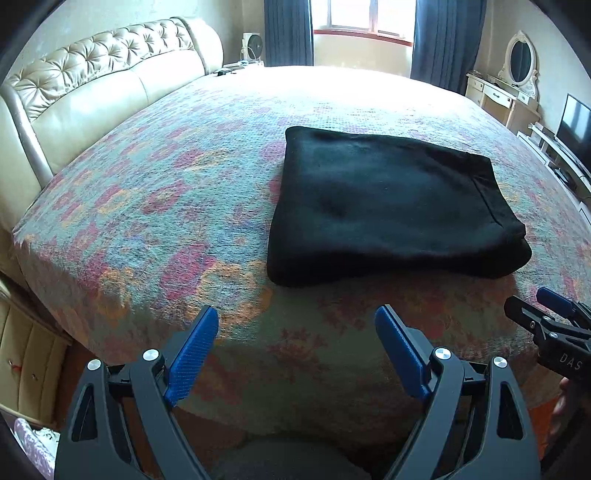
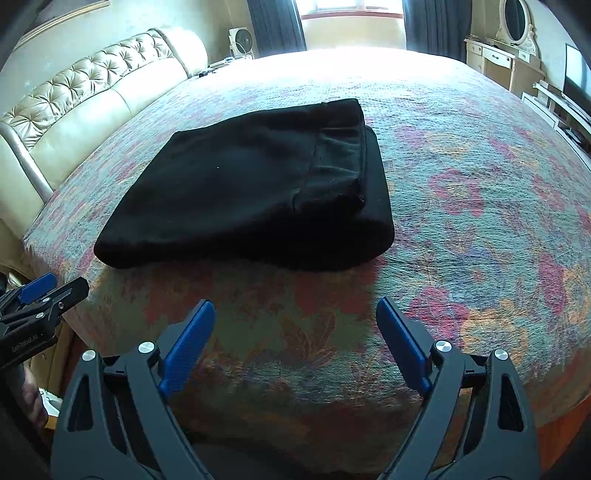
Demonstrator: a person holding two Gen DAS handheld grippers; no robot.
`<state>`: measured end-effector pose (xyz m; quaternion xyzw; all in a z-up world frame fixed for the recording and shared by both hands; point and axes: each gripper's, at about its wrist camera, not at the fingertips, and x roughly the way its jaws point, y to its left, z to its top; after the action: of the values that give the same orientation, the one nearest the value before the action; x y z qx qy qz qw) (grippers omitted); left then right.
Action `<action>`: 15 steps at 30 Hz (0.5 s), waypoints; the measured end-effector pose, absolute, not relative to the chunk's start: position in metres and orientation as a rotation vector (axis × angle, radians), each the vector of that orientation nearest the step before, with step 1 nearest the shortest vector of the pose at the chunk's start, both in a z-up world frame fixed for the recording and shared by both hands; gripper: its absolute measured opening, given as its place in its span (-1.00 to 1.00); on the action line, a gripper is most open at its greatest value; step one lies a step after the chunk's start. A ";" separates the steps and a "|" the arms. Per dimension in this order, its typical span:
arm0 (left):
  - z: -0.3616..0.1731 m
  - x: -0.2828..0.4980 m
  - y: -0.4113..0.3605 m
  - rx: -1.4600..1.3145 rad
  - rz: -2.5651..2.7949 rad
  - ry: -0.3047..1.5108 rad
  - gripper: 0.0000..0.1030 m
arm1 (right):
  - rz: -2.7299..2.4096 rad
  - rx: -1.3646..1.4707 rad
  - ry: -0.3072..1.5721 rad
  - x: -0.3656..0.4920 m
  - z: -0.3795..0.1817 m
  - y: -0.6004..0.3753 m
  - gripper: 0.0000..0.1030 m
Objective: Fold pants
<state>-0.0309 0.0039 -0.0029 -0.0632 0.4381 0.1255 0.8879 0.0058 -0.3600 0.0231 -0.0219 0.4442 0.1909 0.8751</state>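
The black pants (image 1: pixel 388 206) lie folded into a thick rectangle on the floral bedspread (image 1: pixel 166 206). They also show in the right wrist view (image 2: pixel 243 188), with the waistband end on the right side. My left gripper (image 1: pixel 295 317) is open and empty, held above the bed's near edge, short of the pants. My right gripper (image 2: pixel 295 310) is open and empty, also short of the pants' near edge. The right gripper shows at the right edge of the left wrist view (image 1: pixel 546 314). The left gripper shows at the left edge of the right wrist view (image 2: pixel 51 291).
A cream tufted headboard (image 1: pixel 92 85) runs along the bed's left side. A window with dark curtains (image 1: pixel 362 22) is at the far end. A dresser with an oval mirror (image 1: pixel 517 74) and a TV (image 1: pixel 574 125) stand at the right.
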 end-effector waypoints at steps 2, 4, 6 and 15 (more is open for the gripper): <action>-0.002 -0.031 0.003 -0.122 0.265 0.903 0.66 | 0.400 -0.047 0.929 0.005 0.023 -0.359 0.73; 0.000 -0.032 0.001 -0.108 0.269 0.890 0.66 | 0.402 -0.048 0.929 0.005 0.022 -0.358 0.73; 0.004 -0.033 -0.002 -0.088 0.275 0.870 0.66 | 0.403 -0.049 0.929 0.004 0.023 -0.358 0.73; 0.014 -0.036 -0.012 -0.056 0.245 0.816 0.67 | 0.401 -0.044 0.927 0.004 0.023 -0.358 0.73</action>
<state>-0.0360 -0.0119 0.0137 -0.0270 0.3958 0.1189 0.9102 0.0044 -0.3578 0.0233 -0.0211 0.4441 0.1923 0.8748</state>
